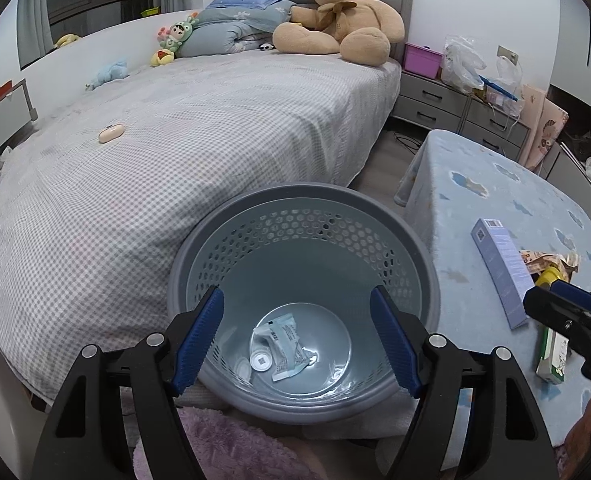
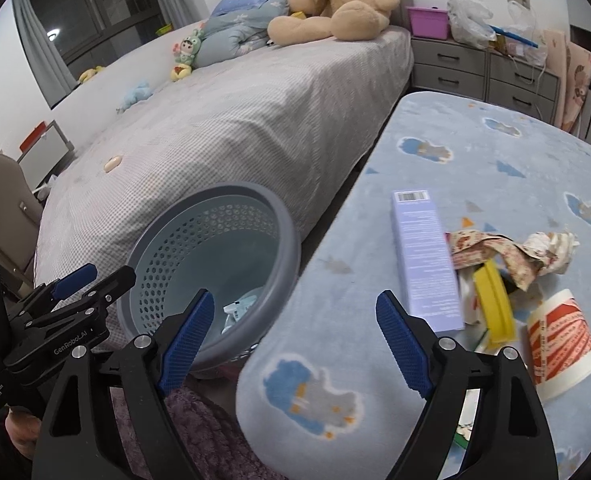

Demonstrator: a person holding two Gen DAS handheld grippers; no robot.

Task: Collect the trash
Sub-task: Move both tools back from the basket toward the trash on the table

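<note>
Bed (image 1: 199, 152) fills the left: broad checked cover, nothing for the task on this side.

Basket (image 1: 303, 404) stands on the floor between the bed and the surface, mouth up. A crumpled wrapper (image 1: 285, 344) and small round lids lie at its bottom. Left tongs (image 1: 297, 342) hang over the mouth, spread wide, nothing between the pads. Open room straight down; the rim sits just outside both fingertips, so a sideways drift could knock it.

Right tongs (image 2: 295, 346) are also spread wide and empty, poised over the near left edge of the surface (image 2: 375, 184), with the basket rim (image 2: 291, 240) close beside that edge.

Remaining trash sits on the right part of the surface: lilac box (image 2: 425, 256), crumpled patterned paper (image 2: 507, 250), yellow lid (image 2: 495, 308), red-and-white paper cup (image 2: 563, 340) lying on its side, and a green-white carton (image 1: 551, 356) partly hidden.

Risks, as I judge them:
- pieces overlap, so gripping one may drag another off the rounded edge;
- the cup may roll or crush under the pads;
- the soft fleece cover may snag a low fingertip;
- both tongs share the gap by the basket and may collide.

Far half of the surface is bare, giving the best room for approach.
</note>
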